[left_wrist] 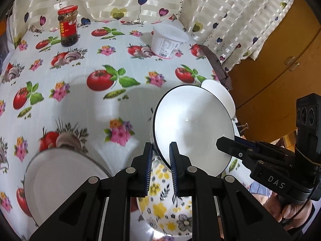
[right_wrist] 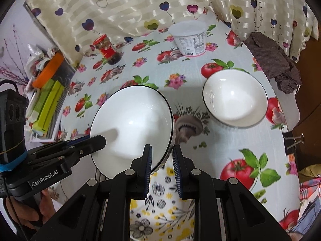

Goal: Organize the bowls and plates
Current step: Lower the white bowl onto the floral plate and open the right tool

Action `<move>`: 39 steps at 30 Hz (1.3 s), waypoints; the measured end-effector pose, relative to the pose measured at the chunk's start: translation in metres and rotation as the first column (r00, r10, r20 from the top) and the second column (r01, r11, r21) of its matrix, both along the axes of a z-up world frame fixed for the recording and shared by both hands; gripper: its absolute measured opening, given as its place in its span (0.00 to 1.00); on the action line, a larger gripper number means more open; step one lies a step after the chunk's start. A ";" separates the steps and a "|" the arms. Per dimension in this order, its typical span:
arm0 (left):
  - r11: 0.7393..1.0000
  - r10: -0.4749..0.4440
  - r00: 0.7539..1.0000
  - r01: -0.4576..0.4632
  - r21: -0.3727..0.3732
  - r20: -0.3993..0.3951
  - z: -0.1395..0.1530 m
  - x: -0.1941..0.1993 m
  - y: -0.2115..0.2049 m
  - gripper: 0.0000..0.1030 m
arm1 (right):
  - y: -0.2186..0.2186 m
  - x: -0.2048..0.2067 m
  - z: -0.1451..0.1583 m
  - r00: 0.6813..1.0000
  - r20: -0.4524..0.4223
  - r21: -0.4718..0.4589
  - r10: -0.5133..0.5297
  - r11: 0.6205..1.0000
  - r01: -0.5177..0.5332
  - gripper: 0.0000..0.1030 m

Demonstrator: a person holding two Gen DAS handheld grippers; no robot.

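Observation:
A large white bowl (left_wrist: 192, 124) with a thin black rim hangs tilted above the table, held from both sides. My left gripper (left_wrist: 161, 150) is shut on its near-left rim. My right gripper (right_wrist: 162, 150) is shut on the opposite rim of the same bowl (right_wrist: 132, 124). Each gripper shows in the other's view: the right gripper (left_wrist: 222, 143) and the left gripper (right_wrist: 98, 138). A smaller white bowl (right_wrist: 234, 98) stands upright on the table to the right, partly hidden behind the held bowl in the left wrist view (left_wrist: 220, 92). A white plate (left_wrist: 60, 180) lies at the lower left. A yellow-flowered dish (left_wrist: 164, 206) sits under the grippers.
On the tomato-print tablecloth (left_wrist: 80, 104), a red-lidded jar (left_wrist: 67, 26) and a white plastic tub (left_wrist: 169, 40) stand at the back by the curtain. A brown cloth (right_wrist: 274, 60) lies at the table's right edge, with a binder clip (right_wrist: 295, 140) below it. Green and orange boxes (right_wrist: 48, 100) crowd the left side.

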State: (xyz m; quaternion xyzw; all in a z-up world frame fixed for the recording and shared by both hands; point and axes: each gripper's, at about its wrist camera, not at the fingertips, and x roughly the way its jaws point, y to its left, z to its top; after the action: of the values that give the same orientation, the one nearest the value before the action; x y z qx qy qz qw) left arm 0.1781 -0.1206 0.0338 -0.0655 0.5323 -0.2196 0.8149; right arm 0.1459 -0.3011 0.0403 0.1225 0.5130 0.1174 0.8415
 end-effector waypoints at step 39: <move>1.000 -0.017 0.994 0.017 -0.005 -0.107 -0.050 -0.067 -0.006 0.17 | -0.002 -0.062 -0.051 0.991 -0.122 -0.031 0.051 0.998 -0.055 0.22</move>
State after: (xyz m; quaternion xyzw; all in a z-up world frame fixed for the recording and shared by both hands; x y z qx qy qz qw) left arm 0.1116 -0.1262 -0.0162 -0.0741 0.5754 -0.2236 0.7832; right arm 0.0843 -0.3028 -0.0107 0.1014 0.5683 0.1233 0.8072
